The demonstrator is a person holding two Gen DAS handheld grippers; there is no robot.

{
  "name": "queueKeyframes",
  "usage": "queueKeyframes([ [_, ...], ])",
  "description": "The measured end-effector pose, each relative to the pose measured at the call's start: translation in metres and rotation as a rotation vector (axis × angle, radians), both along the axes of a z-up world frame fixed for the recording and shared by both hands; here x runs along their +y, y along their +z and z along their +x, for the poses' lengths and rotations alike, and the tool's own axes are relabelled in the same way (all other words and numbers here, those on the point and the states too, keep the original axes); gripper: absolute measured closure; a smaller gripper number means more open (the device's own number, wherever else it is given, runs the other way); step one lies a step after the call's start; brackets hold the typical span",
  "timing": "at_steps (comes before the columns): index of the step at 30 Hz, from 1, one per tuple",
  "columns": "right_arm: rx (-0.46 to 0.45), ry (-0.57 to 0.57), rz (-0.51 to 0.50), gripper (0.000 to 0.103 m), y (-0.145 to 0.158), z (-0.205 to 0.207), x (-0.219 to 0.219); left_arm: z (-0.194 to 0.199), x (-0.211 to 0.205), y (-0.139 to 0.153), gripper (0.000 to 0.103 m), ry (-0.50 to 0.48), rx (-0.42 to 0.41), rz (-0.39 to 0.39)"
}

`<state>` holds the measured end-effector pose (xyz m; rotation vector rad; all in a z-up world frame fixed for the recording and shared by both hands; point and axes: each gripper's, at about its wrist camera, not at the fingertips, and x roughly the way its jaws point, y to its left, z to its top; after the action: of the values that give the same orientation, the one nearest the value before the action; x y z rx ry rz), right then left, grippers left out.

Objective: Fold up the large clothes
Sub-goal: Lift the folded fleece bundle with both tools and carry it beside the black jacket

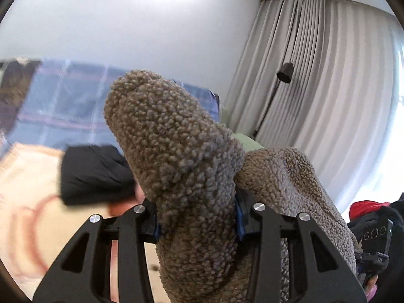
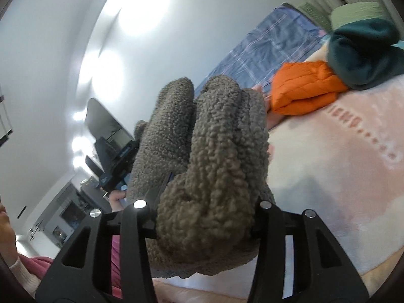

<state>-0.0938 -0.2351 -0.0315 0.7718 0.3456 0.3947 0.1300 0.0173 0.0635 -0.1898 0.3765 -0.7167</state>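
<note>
Nearest the lens in the left wrist view: the left gripper point(image 1: 197, 217), jaws partly closed and clamped on a thick bunched fold of the brown fleece garment point(image 1: 174, 141), which bulges forward past the fingertips and drapes off to the right. Pointing roughly level, slightly downward. Beyond and left of it, one folded black garment point(image 1: 93, 174) lying blurred on the pale blanket point(image 1: 27, 176); further out, a blue plaid sheet point(image 1: 63, 103). To the right, grey curtains point(image 1: 315, 75) and one black lamp point(image 1: 285, 72) in front of them. Seen only here.

In the right wrist view, the right gripper point(image 2: 204, 217) likewise pinching a wad of the same fleece garment point(image 2: 209, 156), jaws partly closed, pads pressed into the pile. Tilted, with the bed running up the right side. Left of it and beyond, the other gripper's black body point(image 2: 118, 156), also in the fleece. Out past the fingertips to the right, shown only here: one orange puffer jacket point(image 2: 303, 88) folded on the blanket, touching one dark green garment point(image 2: 366, 53) behind it. At the lower left edge, a pink sleeve point(image 2: 38, 262).

Two grippers, each holding the fleece clear above the bed.
</note>
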Motion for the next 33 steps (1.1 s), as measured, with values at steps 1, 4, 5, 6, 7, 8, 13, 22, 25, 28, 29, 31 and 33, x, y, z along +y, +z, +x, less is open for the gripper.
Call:
queueKeyframes([
  [1, -0.004, 0.031, 0.003, 0.056, 0.002, 0.004, 0.005, -0.008, 0.010, 0.005, 0.060, 0.021, -0.016, 0.006],
  [4, -0.022, 0.123, 0.006, 0.056, 0.005, 0.020, 0.028, -0.026, 0.043, 0.017, 0.060, 0.088, -0.039, 0.007],
  [5, -0.026, 0.146, 0.007, 0.056, 0.005, 0.026, 0.033, -0.033, 0.058, 0.020, 0.060, 0.122, -0.048, 0.007],
  [6, -0.030, 0.174, 0.008, 0.056, 0.006, 0.033, 0.040, -0.038, 0.067, 0.022, 0.060, 0.148, -0.054, 0.009],
  [7, -0.030, 0.209, 0.009, 0.056, 0.007, 0.043, 0.050, -0.044, 0.082, 0.025, 0.060, 0.184, -0.062, 0.014],
  [8, -0.025, 0.240, 0.009, 0.056, 0.007, 0.052, 0.061, -0.052, 0.096, 0.026, 0.060, 0.208, -0.066, 0.016],
  [13, 0.007, 0.368, -0.023, 0.056, 0.012, 0.105, 0.118, -0.061, 0.160, 0.030, 0.060, 0.333, -0.074, 0.033],
  [22, 0.033, 0.508, -0.163, 0.056, 0.039, 0.224, 0.222, 0.023, 0.275, 0.027, 0.060, 0.497, 0.053, 0.047],
  [25, 0.028, 0.521, -0.195, 0.056, 0.052, 0.278, 0.256, 0.068, 0.309, 0.028, 0.060, 0.549, 0.079, 0.052],
  [28, 0.027, 0.520, -0.210, 0.056, 0.059, 0.340, 0.282, 0.128, 0.337, 0.034, 0.060, 0.613, 0.101, 0.058],
  [29, 0.027, 0.518, -0.216, 0.056, 0.061, 0.359, 0.288, 0.146, 0.345, 0.037, 0.060, 0.636, 0.110, 0.062],
  [31, 0.028, 0.508, -0.237, 0.056, 0.059, 0.401, 0.308, 0.183, 0.355, 0.039, 0.060, 0.691, 0.128, 0.085],
  [33, 0.027, 0.498, -0.261, 0.056, 0.057, 0.430, 0.322, 0.214, 0.359, 0.038, 0.060, 0.743, 0.142, 0.118],
])
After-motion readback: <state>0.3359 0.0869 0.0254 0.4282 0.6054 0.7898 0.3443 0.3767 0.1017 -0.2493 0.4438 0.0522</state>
